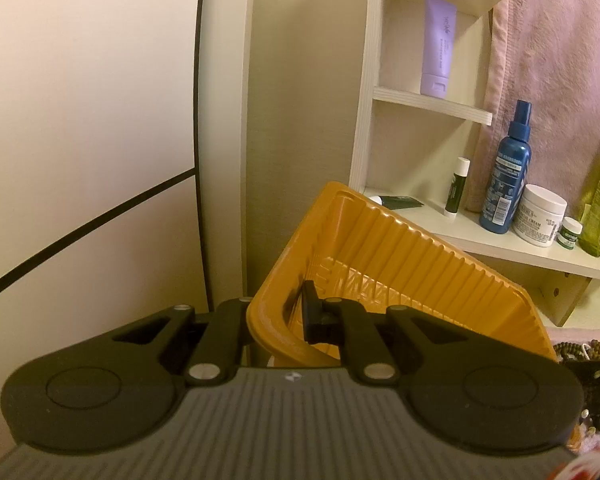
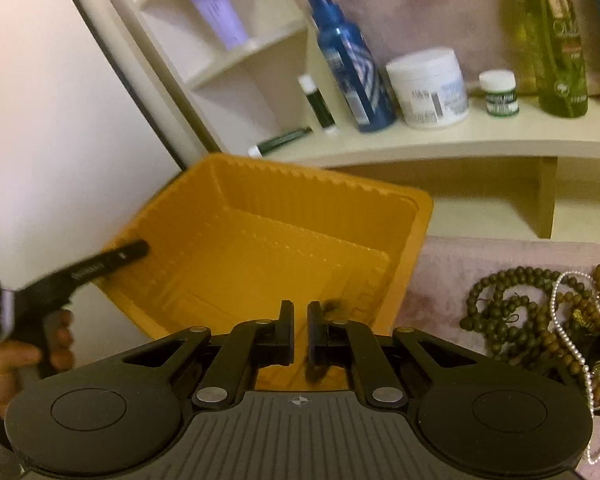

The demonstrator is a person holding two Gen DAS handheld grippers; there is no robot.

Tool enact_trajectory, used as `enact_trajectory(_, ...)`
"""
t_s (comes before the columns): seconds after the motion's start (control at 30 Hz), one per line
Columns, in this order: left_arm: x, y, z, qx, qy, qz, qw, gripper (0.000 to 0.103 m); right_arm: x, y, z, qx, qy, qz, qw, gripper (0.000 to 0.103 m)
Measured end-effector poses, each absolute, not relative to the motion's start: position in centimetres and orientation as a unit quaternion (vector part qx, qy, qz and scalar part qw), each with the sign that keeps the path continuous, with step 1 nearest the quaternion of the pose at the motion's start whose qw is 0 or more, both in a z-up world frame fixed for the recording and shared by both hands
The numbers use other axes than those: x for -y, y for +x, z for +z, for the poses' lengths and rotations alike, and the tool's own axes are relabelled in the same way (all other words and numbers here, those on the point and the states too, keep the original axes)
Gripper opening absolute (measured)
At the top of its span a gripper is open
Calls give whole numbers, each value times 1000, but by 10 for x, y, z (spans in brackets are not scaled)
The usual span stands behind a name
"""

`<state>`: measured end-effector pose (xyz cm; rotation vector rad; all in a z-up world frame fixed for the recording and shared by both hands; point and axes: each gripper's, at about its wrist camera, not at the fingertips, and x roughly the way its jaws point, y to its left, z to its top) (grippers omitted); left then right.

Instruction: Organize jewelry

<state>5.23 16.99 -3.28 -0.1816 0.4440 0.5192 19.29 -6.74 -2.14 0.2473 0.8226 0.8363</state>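
Left gripper (image 1: 296, 312) pinching orange tray (image 1: 400, 264) rim, tilting it. Right gripper (image 2: 300, 330) jaws nearly together, empty. Keeping tray steady advised while right is fetching wooden bead necklace (image 2: 512, 312).

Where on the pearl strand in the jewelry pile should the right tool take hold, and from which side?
Probably its upper loop, from above. There the pearl strand arches clear of the wooden bead necklace, while lower down it tangles with other pieces.
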Motion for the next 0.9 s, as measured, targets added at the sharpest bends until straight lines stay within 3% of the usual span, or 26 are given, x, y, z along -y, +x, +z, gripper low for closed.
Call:
enact_trajectory(0.27, -170, 53, -33, -217, -95, 258, 937, 10, 101, 189, -9, -373, 130, 355, 848, 11)
enact_trajectory(0.43, -169, 52, -33, -217, -95, 259, 937, 10, 153, 171, -10, -366, 149, 292, 871, 56)
enact_trajectory(0.63, -169, 53, -33, -218, -92, 258, 937, 10, 213, 152, -12, -380, 155, 220, 885, 60)
enact_trajectory(0.9, -168, 53, -33, -220, -85, 258, 937, 10, 222, 137, -18, -407, 111, 207, 883, 59)
